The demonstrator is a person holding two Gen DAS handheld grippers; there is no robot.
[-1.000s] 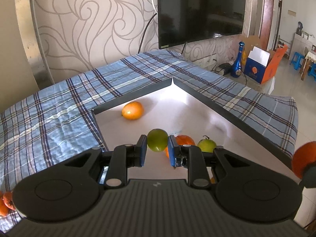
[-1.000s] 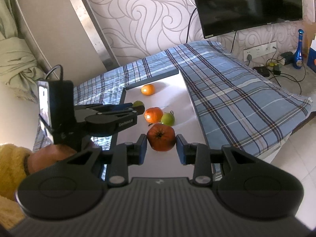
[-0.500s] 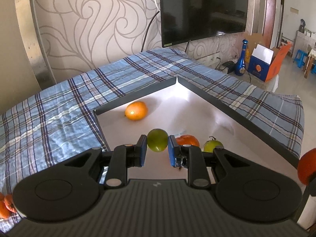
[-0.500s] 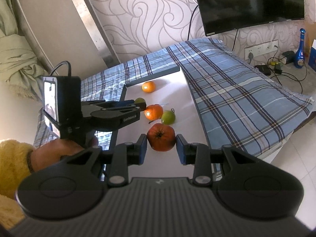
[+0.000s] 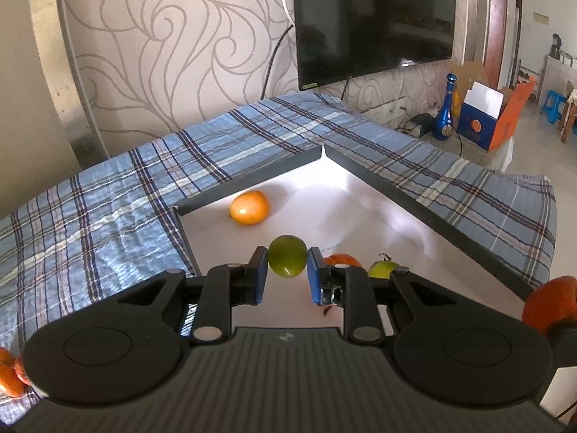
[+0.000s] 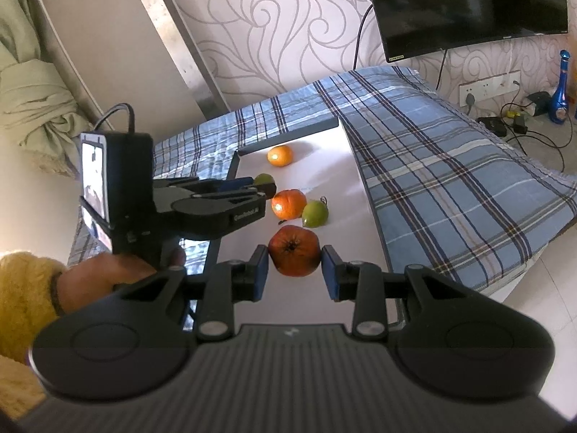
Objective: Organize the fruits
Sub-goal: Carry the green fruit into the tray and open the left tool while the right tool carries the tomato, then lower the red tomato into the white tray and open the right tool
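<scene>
My left gripper (image 5: 287, 275) is shut on a green fruit (image 5: 287, 256) and holds it above the white tray (image 5: 360, 213). It also shows in the right wrist view (image 6: 261, 187). My right gripper (image 6: 294, 270) is shut on a red-orange fruit (image 6: 294, 255) over the tray's near part (image 6: 346, 238). On the tray lie an orange (image 5: 250, 207) near the far left corner, an orange tangerine (image 6: 288, 204) and a green fruit with a stem (image 6: 315, 214). The tangerine (image 5: 340, 259) and stemmed fruit (image 5: 382, 269) are partly hidden behind my left fingers.
The tray has dark raised edges (image 5: 432, 198) and lies on a blue plaid cloth (image 5: 108, 216). More orange fruit (image 5: 9, 371) lies at the cloth's near left. A TV (image 5: 371, 18) hangs on the wall. A blue bottle (image 5: 445, 115) and a box stand on the floor.
My left gripper has moved forward over the tray with the green fruit. My right gripper has kept the red-orange fruit in place.
</scene>
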